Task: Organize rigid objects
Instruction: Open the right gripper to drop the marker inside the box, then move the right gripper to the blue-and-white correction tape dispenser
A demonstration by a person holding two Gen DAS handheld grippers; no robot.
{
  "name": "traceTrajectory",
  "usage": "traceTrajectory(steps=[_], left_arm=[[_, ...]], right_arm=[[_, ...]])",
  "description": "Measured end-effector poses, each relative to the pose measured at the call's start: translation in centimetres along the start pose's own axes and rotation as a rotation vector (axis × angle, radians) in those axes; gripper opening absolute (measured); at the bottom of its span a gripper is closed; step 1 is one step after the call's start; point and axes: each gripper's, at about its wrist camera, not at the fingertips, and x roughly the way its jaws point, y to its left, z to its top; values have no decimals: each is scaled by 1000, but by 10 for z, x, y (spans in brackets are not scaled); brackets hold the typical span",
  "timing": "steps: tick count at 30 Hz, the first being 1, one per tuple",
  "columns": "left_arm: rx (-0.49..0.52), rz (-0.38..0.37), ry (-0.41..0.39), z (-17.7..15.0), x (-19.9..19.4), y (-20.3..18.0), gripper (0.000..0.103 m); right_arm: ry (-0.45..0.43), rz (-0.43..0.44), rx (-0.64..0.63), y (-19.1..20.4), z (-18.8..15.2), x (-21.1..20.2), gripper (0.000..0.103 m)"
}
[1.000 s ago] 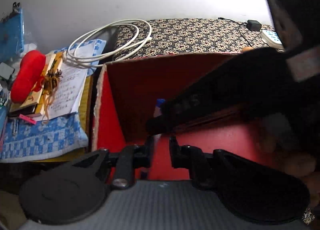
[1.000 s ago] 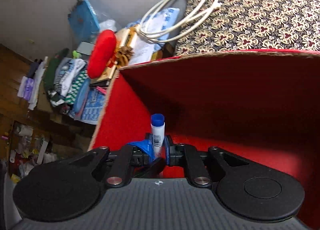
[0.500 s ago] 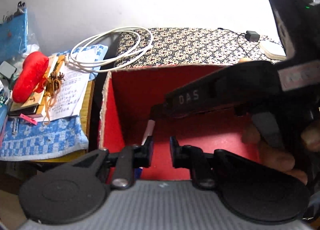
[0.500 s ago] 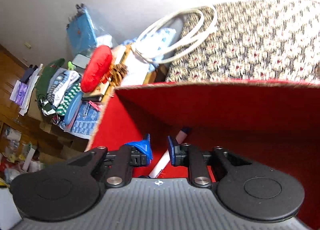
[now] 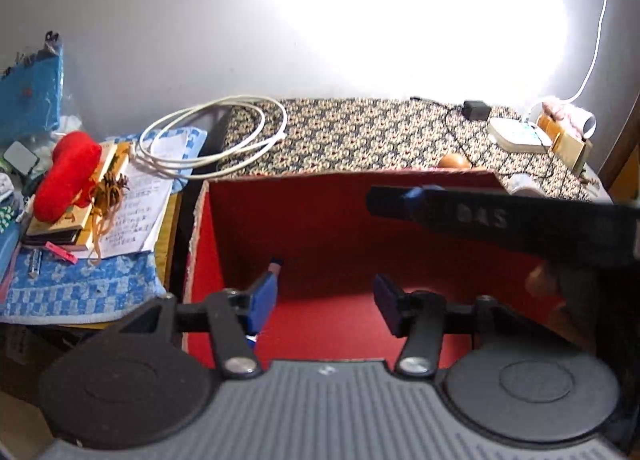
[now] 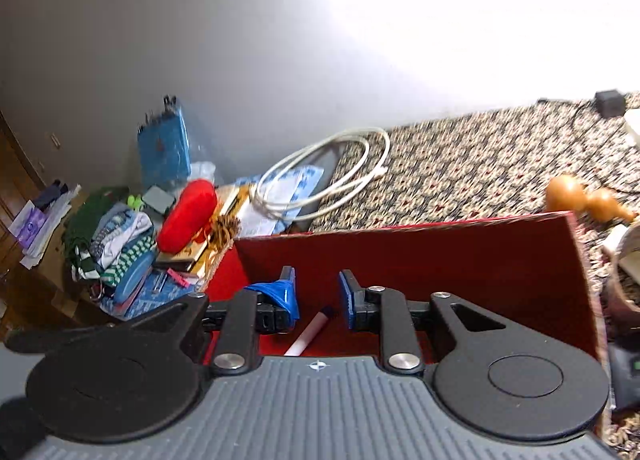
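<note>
A red cardboard box stands open on the patterned cloth. A white marker with a dark cap lies slanted on its floor; in the left wrist view only the marker's tip shows beside my left finger. My right gripper hovers over the marker, jaws opening, pads clear of it. My left gripper hangs above the box floor, jaws opening wide, with nothing between them. In the left wrist view the right gripper reaches in from the right as a black bar.
A coiled white cable lies left of the box on papers. A red cushion sits on books and a blue checked cloth. A tan gourd and a white device lie behind the box. Clothes are piled far left.
The right gripper held the marker upright a second ago; its jaws have parted and the marker now lies in the box. Both grippers have risen, and the left jaws have spread wide.
</note>
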Motion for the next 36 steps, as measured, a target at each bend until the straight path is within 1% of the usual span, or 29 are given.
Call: traceTrajectory(steps=[3, 5, 10, 13, 16, 21, 27, 31, 34, 36], left_arm=[[-8, 21, -22, -3, -12, -10, 60], [-16, 39, -28, -5, -19, -19, 62], [-21, 54, -57, -12, -35, -51, 64], [-18, 58, -64, -17, -42, -73, 66], [-12, 68, -63, -22, -47, -95, 67], [-12, 77, -56, -37, -53, -127, 67], [3, 75, 0, -62, -47, -160, 67], [14, 59, 55, -77, -36, -179, 67], [47, 38, 100, -91, -25, -196, 67], [64, 2, 133, -102, -15, -205, 67]], right_arm=[[-46, 12, 2, -7, -5, -21, 7], [-64, 49, -9, -13, -8, -35, 9], [-45, 41, -57, -29, -15, -71, 9], [-46, 42, -63, -46, -18, -92, 10], [-50, 23, -62, -63, -24, -112, 11], [-21, 5, -43, -94, -38, -133, 12], [59, 17, 26, -127, -63, -142, 14], [131, 24, 18, -137, -81, -139, 14], [169, 18, 7, -143, -92, -136, 14], [198, 17, 18, -150, -99, -134, 14]])
